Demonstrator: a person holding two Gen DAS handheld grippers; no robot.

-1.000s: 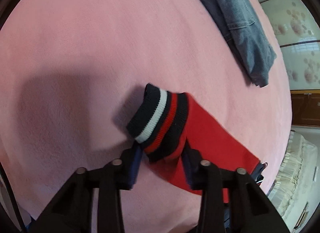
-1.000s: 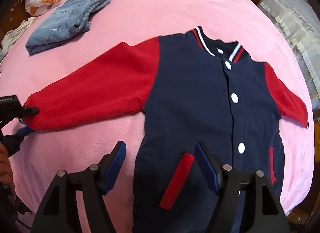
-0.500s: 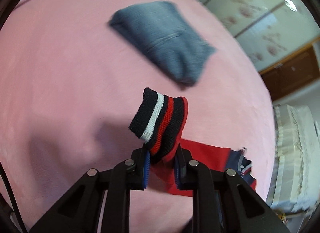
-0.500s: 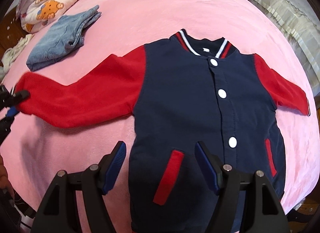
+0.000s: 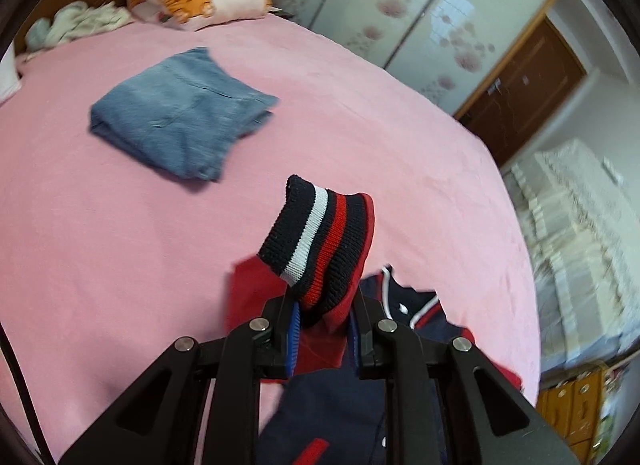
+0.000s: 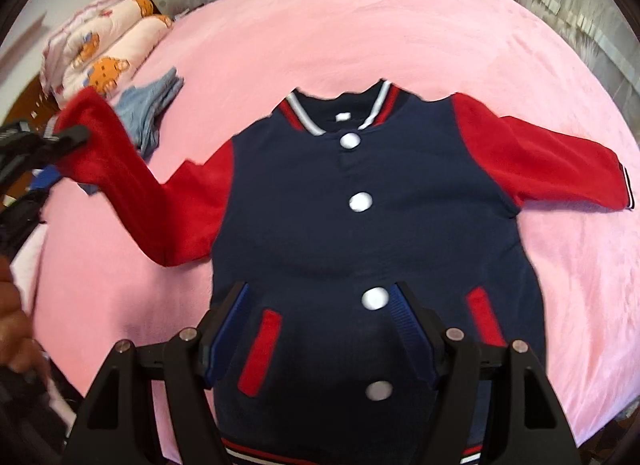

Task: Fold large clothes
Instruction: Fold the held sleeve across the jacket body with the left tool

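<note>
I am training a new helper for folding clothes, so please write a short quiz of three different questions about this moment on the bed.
1. True or false: the left gripper is shut on the striped cuff of the jacket.
2. Which sleeve lies flat on the pink bed? A) the one on the left of the right wrist view; B) the one on the right of it; C) both.
3. Fill in: the right gripper is ____ above the lower front of the jacket, holding nothing.

Key: 1 true. 2 B; the other sleeve is lifted. 3 open.
</note>
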